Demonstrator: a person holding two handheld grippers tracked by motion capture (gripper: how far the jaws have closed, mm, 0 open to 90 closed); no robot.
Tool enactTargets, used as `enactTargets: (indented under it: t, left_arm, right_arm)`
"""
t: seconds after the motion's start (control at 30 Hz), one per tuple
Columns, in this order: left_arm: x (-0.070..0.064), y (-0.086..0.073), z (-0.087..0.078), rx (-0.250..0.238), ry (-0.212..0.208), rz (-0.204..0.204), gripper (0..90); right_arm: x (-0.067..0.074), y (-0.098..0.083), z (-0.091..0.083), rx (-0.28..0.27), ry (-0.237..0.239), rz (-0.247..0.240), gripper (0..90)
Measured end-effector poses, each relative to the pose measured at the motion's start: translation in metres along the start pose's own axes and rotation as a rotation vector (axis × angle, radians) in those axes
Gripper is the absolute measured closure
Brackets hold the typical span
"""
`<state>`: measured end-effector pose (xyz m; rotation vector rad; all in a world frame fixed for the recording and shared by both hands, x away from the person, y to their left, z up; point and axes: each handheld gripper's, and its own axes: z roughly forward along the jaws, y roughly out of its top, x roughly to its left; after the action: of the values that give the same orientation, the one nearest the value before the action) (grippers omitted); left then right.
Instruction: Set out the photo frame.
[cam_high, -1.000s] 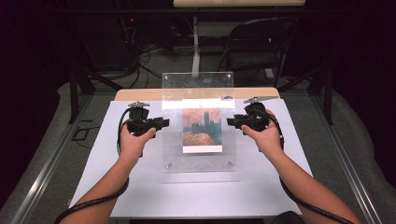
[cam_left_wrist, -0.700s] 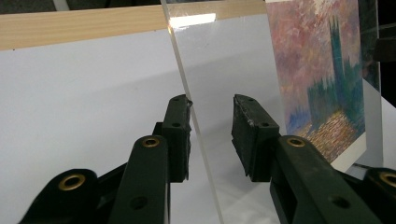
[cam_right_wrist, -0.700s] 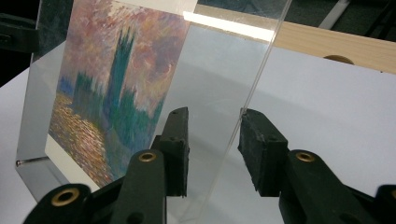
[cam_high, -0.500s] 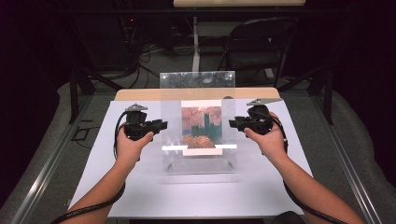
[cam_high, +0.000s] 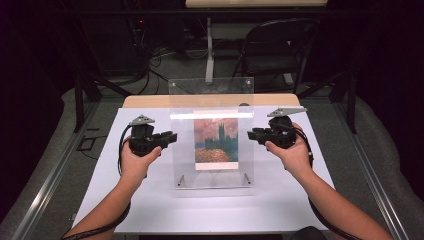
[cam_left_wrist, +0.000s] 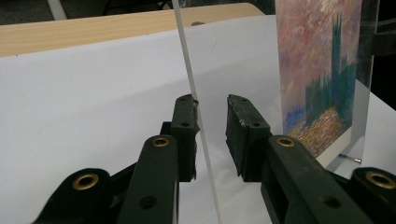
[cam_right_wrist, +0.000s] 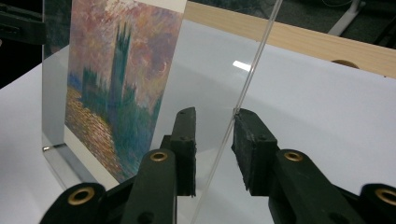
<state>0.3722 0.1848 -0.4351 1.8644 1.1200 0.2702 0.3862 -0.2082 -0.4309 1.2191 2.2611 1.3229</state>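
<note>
A tall clear acrylic sheet (cam_high: 210, 92) stands upright across the middle of the white table (cam_high: 300, 200). Just in front of it is a second clear panel holding a painted print of towers (cam_high: 216, 140), with metal pins (cam_high: 180, 182) at its foot. My left gripper (cam_high: 172, 136) is at the sheet's left edge and my right gripper (cam_high: 250, 134) at its right edge. In the left gripper view the thin sheet (cam_left_wrist: 187, 65) lies against one pad with a gap to the other. The right gripper view shows the sheet (cam_right_wrist: 257, 56) the same way. Both pairs of jaws have just been closing.
The table's wooden far edge (cam_high: 150, 100) runs behind the sheet. Beyond it are a folding chair (cam_high: 280, 50), cables and a dark floor. Metal rails (cam_high: 50, 175) flank the table on both sides.
Both hands have drifted a little toward the near side and outward. The jaws of both grippers have narrowed around the sheet's edges. The bright glare band on the acrylic has shifted.
</note>
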Motion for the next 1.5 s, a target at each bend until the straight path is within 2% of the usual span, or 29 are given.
enactTargets:
  t: [0.23,0.4,0.5,0.63,1.13,1.5]
  left_arm:
    - [-0.009,-0.006,-0.01,-0.009,0.009,0.033,75.0]
    - [-0.013,-0.01,-0.016,-0.012,0.003,0.039,76.4]
    - [-0.014,-0.013,-0.02,-0.021,-0.011,0.039,77.2]
    - [-0.017,-0.018,-0.025,-0.023,-0.021,0.052,77.4]
    - [-0.026,-0.033,-0.039,-0.044,-0.056,0.058,77.5]
    - [-0.036,-0.041,-0.047,-0.03,-0.048,0.081,76.0]
  right_arm:
    - [0.006,-0.006,-0.009,-0.015,0.017,-0.013,71.9]
    - [0.014,-0.008,-0.016,-0.01,-0.001,-0.049,72.0]
    - [0.018,-0.011,-0.02,-0.015,-0.001,-0.055,72.8]
    - [0.02,-0.014,-0.025,-0.02,0.012,-0.049,74.0]
    - [0.031,-0.028,-0.04,-0.035,0.049,-0.052,75.1]
    - [0.04,-0.038,-0.048,-0.038,0.054,-0.076,75.1]
